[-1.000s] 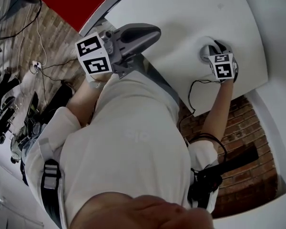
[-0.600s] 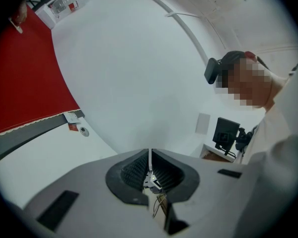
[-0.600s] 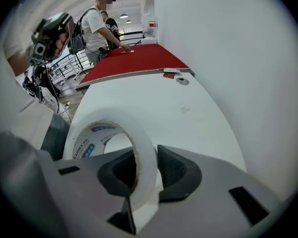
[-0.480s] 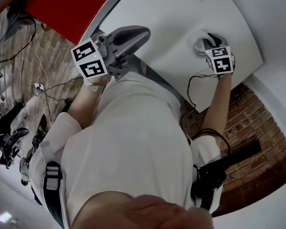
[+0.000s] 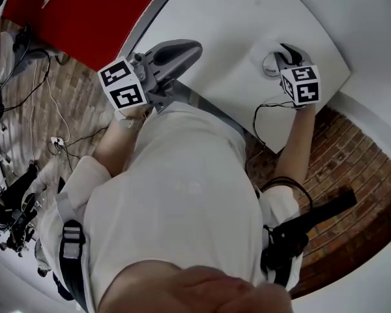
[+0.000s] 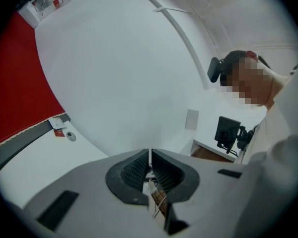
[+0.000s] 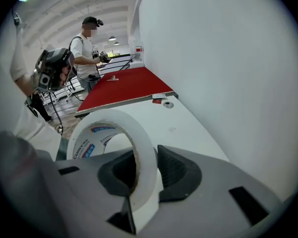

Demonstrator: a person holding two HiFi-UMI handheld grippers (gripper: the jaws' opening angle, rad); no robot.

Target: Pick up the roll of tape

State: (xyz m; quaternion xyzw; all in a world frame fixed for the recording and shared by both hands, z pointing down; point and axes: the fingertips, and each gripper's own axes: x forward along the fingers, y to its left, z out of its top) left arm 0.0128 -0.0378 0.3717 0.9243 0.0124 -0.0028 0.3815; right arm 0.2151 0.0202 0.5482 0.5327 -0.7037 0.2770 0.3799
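Observation:
A white roll of tape [image 7: 145,155] with blue and red print on its side stands on edge between the jaws of my right gripper [image 7: 141,171], which is shut on the roll's wall. In the head view the roll of tape [image 5: 271,64] shows just past the right gripper [image 5: 281,56], held above the white table [image 5: 234,18] near its right corner. My left gripper [image 5: 192,47] hangs over the table's near edge at the left. In the left gripper view the left gripper [image 6: 150,170] has its jaws together with nothing between them.
A red surface [image 5: 85,18] adjoins the white table at the left. A black cable [image 5: 264,119] runs off the table's near edge by my right arm. Another person [image 7: 87,48] stands far off beyond the red surface [image 7: 129,86]. A brick floor lies below.
My right gripper has lifted the roll of tape up off the table. The left gripper has stayed near the table's edge.

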